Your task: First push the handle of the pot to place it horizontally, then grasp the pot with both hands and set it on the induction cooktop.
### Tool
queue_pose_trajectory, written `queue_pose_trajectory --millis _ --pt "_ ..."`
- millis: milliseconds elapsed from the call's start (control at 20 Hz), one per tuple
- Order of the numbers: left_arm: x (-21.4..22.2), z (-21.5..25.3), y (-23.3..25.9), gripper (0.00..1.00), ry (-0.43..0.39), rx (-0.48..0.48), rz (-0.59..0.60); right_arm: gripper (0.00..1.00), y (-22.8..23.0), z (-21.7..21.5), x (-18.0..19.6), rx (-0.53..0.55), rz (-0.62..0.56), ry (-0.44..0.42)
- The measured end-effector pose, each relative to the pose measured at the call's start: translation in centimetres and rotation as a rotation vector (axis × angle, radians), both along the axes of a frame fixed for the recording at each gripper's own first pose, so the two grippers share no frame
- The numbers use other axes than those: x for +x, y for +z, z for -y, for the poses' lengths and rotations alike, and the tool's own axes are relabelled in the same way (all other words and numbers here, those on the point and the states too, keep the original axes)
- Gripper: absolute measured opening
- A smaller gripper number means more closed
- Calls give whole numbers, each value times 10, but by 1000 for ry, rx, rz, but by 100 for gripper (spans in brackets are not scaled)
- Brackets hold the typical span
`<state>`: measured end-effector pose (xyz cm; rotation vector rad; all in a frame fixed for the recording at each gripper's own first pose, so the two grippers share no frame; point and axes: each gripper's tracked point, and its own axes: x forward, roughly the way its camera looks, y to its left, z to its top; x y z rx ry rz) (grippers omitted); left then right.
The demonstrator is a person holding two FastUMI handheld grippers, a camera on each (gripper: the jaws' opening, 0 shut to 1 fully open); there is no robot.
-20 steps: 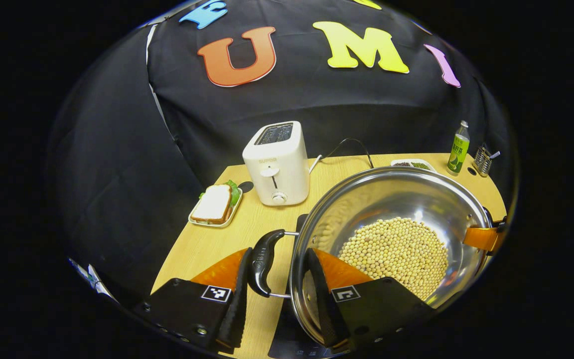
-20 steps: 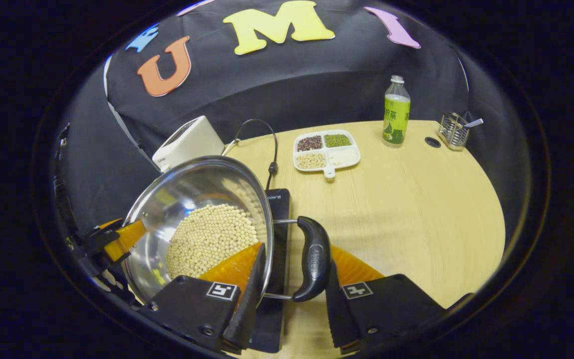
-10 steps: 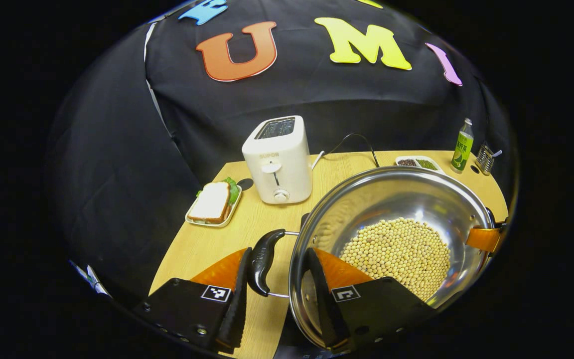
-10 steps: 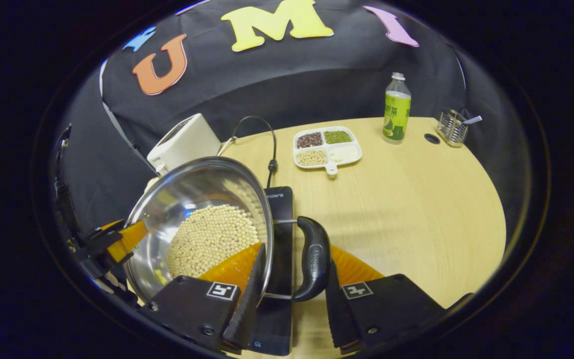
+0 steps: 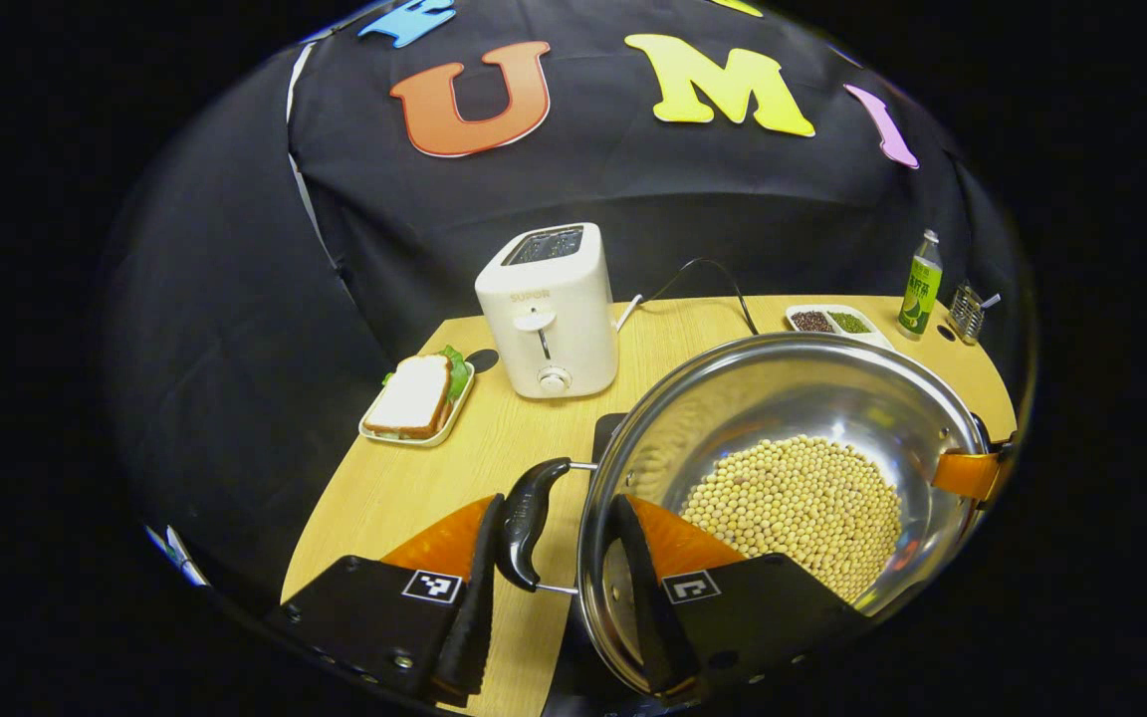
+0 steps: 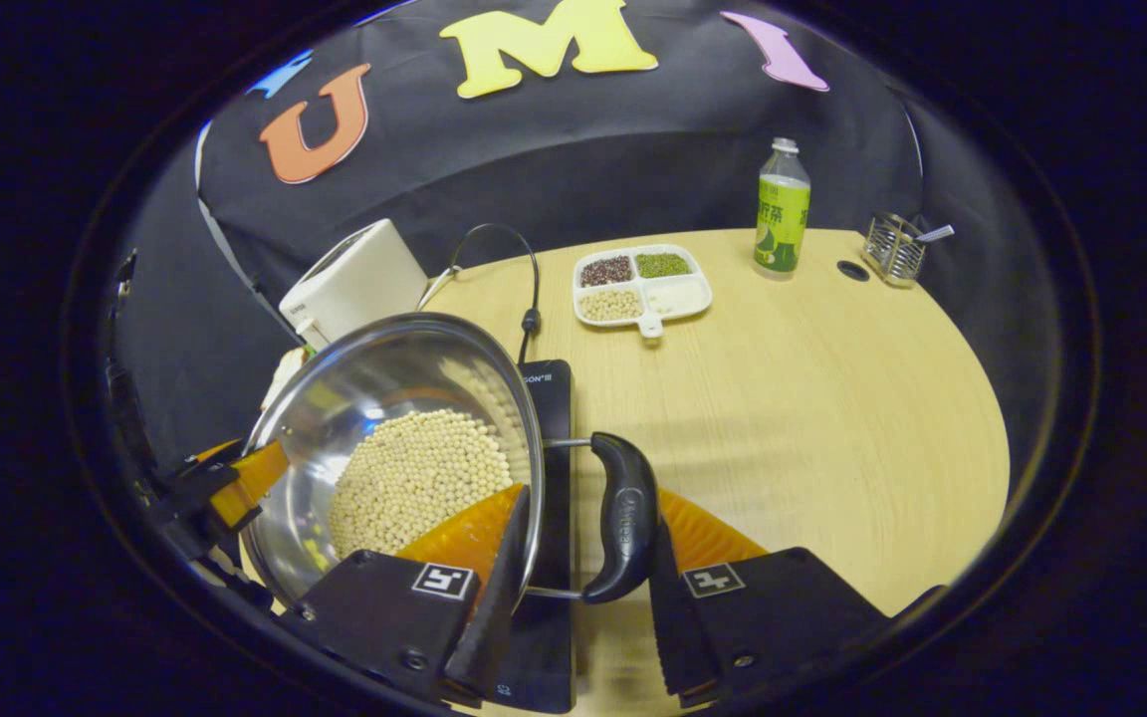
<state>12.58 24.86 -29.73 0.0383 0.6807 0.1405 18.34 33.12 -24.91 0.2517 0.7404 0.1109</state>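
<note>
A shiny round stainless-steel pot, its bottom covered with pale yellow soybeans, is held between two hand-held grippers above the pale wooden counter. Both of its curved black side handles lie flat, so the handle-pushing step looks done, and the two-handed grasp is in place.

In the left gripper view, the left hand-held gripper straddles the pot's rim: one finger sits outside the black handle and the other inside the pot wall, closed to about that width. In the right gripper view, the right hand-held gripper does the same on the opposite handle, one finger inside the wall and one outside the handle. Whether both fingers press firmly on each side is hard to judge at this angle, though the grip appears to carry the pot.

The flat black glass induction cooktop lies under the pot, its edge showing beside the rim. The pot seems to hover over it or just off centre, not yet clearly resting. What remains is to lower it squarely onto the cooktop and let go.

Farther back stand a white toaster, a sandwich on a small tray, a white divided dish of beans, a green-labelled bottle and a wire holder.
</note>
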Motion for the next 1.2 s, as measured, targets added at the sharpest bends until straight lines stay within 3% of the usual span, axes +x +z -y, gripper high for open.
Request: queue_pose_trajectory --millis 450,550,600,650,700,750,800,850,1200 --pt "0 -1 0 59 -14 6 5 60 0 1 1 3 10 -24" --pt "-2 -1 0 64 -21 2 6 60 0 1 2 15 18 -9" --pt "-3 -1 0 64 -29 -5 12 63 -2 1 1 30 23 6" --pt "-4 -3 4 77 -24 -5 29 67 -1 6 0 35 30 3" --pt "-5 -7 11 69 -14 7 57 79 1 12 1 32 43 1" --pt "-7 -10 18 84 -3 30 74 83 2 17 2 17 58 6" --pt "-11 -13 24 100 9 52 96 94 9 20 2 8 83 18" --pt "-14 -14 30 97 14 66 112 100 15 22 2 -8 108 29" --pt "-37 -2 69 97 51 113 170 96 61 44 -13 -97 253 114"
